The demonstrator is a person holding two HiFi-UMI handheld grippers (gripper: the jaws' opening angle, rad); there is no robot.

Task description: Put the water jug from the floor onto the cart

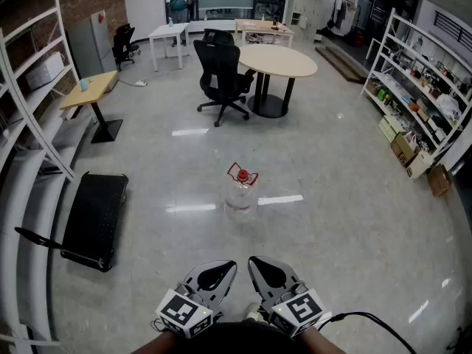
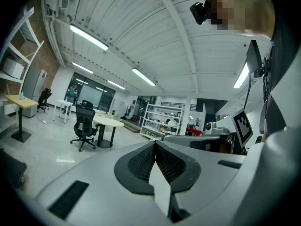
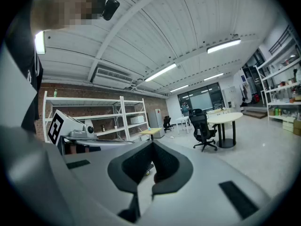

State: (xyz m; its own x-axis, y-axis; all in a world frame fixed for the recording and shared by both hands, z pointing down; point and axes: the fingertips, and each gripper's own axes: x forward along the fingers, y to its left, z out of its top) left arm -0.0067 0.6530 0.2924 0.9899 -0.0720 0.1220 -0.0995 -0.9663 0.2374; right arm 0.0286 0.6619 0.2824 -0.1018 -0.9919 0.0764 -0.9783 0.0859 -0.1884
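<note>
The water jug (image 1: 241, 190) stands upright on the floor straight ahead of both grippers, well apart from them. It is clear, with a red cap and a red handle at its top. Nothing touches it.

The left gripper (image 1: 227, 267) and the right gripper (image 1: 254, 264) are held side by side, near each other, at the near edge of the head view. Each has its jaws closed together with nothing between them, as each gripper's own view also shows.

The cart (image 1: 92, 218), a low black platform, lies on the floor ahead and to the left of the left gripper, beside a white shelf (image 1: 33, 116).

Farther ahead, beyond the jug, stand a black office chair (image 1: 221, 76) and a round table (image 1: 276, 60). Shelves with goods (image 1: 417, 87) line the wall to the right of the right gripper.
</note>
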